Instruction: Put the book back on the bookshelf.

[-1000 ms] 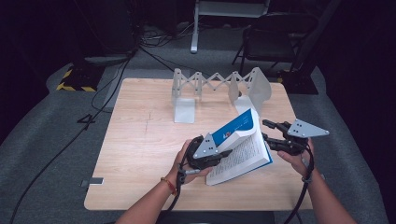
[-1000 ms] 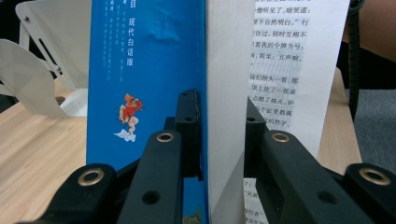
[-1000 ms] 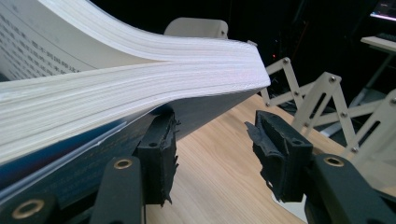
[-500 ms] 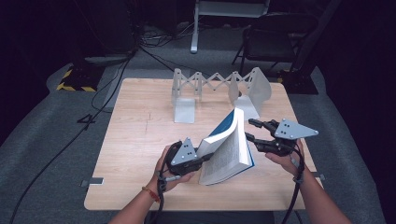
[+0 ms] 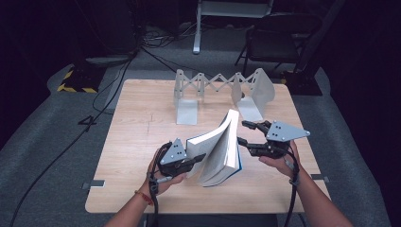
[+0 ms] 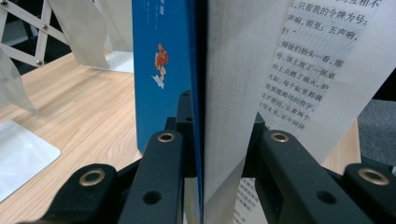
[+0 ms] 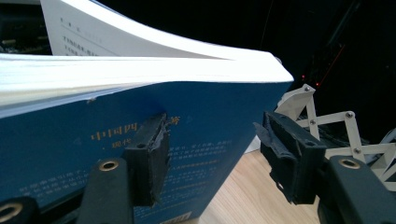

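Nearest to me, my left claw (image 5: 197, 158) is clenched on the thick blue-covered paperback book (image 5: 222, 149): in the left gripper view its two black jaws sit either side of the blue cover and a wad of pages, pressed tight against them, with a loose printed page (image 6: 308, 70) fanning off to one side. My left hand (image 5: 163, 172) holds that claw low over the near half of the pale wooden table (image 5: 137, 137), and the book stands on its lower edge there, tilted and fanned open, white page block uppermost. Just beyond it, on my right, my right claw (image 5: 245, 133) is spread wide with nothing gripped; in the right gripper view one jaw lies against the blue back cover with its gold lettering while the other stands well clear in the air, past the book's corner. My right hand (image 5: 279, 158) carries that claw beside the book's far side, the grey three-cornered plate (image 5: 286, 131) on top. Farther back on the table stands the grey metal expanding bookend rack (image 5: 222, 92) with its scissor lattice and two upright plates. Beyond the table edge, grey carpet (image 5: 56, 142), trailing black cables (image 5: 118, 80) and a dark chair (image 5: 272, 40) sit in shadow.
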`<state>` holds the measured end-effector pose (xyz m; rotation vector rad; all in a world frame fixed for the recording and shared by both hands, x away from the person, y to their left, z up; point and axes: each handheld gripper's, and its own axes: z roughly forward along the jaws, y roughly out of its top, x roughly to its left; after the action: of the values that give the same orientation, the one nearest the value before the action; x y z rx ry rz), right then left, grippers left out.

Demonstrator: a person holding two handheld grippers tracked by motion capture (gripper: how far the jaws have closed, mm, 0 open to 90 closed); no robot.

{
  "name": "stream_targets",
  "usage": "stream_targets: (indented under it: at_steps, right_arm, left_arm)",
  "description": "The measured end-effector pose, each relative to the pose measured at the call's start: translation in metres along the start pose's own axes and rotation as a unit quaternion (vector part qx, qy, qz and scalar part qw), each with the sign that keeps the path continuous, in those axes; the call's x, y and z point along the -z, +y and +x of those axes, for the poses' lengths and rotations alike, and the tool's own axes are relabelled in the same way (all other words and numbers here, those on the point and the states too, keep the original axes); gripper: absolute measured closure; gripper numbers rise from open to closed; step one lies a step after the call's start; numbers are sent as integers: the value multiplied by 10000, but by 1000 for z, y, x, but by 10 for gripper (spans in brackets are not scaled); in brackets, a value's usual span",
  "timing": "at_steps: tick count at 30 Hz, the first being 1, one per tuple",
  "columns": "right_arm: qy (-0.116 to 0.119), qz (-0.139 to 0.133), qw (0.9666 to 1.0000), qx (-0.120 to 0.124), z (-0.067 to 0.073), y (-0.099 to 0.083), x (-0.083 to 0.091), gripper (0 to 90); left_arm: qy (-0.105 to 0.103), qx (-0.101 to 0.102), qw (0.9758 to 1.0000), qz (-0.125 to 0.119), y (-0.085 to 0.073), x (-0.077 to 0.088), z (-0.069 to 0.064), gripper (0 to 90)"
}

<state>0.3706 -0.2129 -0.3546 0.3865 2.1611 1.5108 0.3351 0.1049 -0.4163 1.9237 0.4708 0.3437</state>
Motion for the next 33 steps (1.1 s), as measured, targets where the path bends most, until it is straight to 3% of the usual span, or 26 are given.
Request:
stream_targets:
  at_steps: [3,8,15,21,25,30,33]
  right_arm:
    - [-60,14,10000,-21,-5,4,-7,397]
    - [-228,109,9997,-51,-12,11,-20,379]
    - [-298,194,9993,-59,-13,10,-28,387]
    - [-135,323,9994,-83,-4,-1,-36,374]
    - [-29,382,9993,-46,4,-4,-40,368]
    - [181,410,9990,44,18,-9,-45,362]
    - [264,464,9985,69,23,-12,-48,359]
  left_arm:
    - [17,12,10000,43,6,-4,4,767]
    - [342,173,9993,16,8,-9,14,768]
    - [435,150,9989,15,9,-15,19,768]
    - [512,116,9985,144,5,-7,19,738]
    - [447,74,9989,143,3,3,17,693]
    - [548,-173,9977,364,-2,15,7,666]
    - [470,-251,9968,590,-8,18,0,548]
